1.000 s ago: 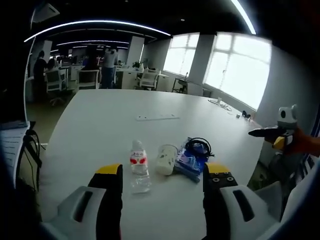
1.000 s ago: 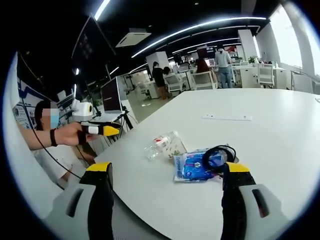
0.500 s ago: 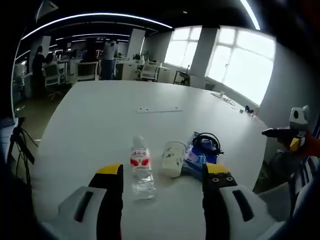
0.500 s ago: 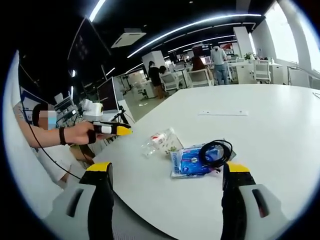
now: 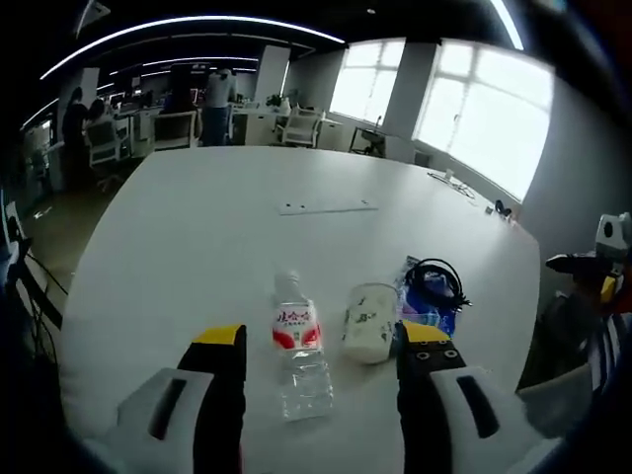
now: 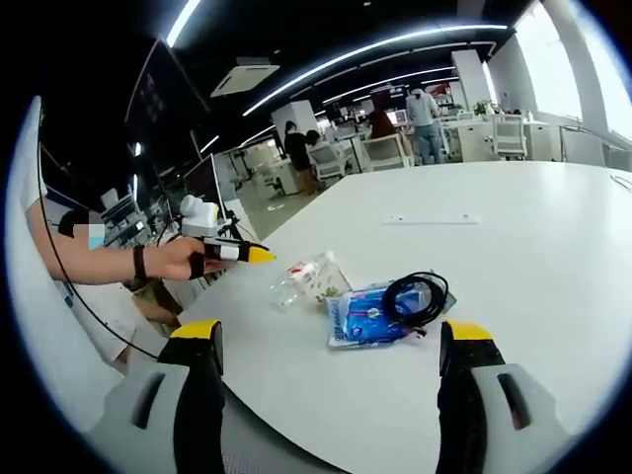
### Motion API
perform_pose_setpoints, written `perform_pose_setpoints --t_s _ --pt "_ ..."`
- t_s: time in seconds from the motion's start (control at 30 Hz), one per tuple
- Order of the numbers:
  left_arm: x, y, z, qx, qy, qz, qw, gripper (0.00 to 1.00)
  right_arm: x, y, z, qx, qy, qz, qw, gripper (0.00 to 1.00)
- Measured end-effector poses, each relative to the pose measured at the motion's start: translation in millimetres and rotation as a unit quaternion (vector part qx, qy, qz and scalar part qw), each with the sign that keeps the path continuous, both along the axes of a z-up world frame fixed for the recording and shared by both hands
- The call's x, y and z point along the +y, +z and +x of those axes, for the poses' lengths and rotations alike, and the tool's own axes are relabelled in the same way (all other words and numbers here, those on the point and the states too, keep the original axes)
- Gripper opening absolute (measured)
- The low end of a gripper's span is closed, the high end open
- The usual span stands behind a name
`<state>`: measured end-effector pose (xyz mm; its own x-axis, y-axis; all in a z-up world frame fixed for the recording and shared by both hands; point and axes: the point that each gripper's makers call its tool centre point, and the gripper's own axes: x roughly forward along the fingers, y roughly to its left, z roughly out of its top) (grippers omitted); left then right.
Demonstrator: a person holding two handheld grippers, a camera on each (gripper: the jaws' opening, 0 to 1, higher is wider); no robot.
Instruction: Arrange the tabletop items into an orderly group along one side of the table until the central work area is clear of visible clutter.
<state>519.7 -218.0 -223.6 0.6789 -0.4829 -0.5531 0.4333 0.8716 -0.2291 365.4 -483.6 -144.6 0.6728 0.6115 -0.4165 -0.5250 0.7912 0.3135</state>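
A clear water bottle (image 5: 301, 348) with a red label lies on the white table (image 5: 197, 237), cap pointing away, between my left gripper's (image 5: 321, 336) open jaws. Beside it on the right lies a white cup (image 5: 368, 323) with green print, then a blue packet (image 5: 427, 304) with a coiled black cable (image 5: 439, 281) on top. In the right gripper view the blue packet (image 6: 367, 316), cable (image 6: 415, 296), cup (image 6: 321, 276) and bottle (image 6: 284, 289) sit ahead of my right gripper (image 6: 333, 331), which is open and holds nothing. The left gripper (image 6: 235, 253) shows there in a hand.
A flat white strip (image 5: 328, 207) lies farther out on the table, also visible as the strip (image 6: 432, 219) in the right gripper view. The right gripper (image 5: 592, 267) hovers off the table's right edge. Desks, chairs and people stand in the office behind.
Both hands have moved in closer to the table; the bottle now sits lower and more central between the left jaws. The items on the table have not moved.
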Motion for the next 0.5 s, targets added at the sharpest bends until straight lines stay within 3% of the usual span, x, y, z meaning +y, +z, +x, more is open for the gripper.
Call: perform_pose_setpoints --t_s 0.33,0.5 --pt "-16.4 -21.3 16.1 0.035 0.0 0.021 0.9992 0.57 -3.7 -2.8 5.9 0.004 -0.003 -0.001 1.0 0.9" --pt "-20.0 -41.9 19.9 0.061 -0.004 0.041 0.9973 0.57 -5.1 -6.3 3.1 0.007 -0.001 0.0 1.0 0.9"
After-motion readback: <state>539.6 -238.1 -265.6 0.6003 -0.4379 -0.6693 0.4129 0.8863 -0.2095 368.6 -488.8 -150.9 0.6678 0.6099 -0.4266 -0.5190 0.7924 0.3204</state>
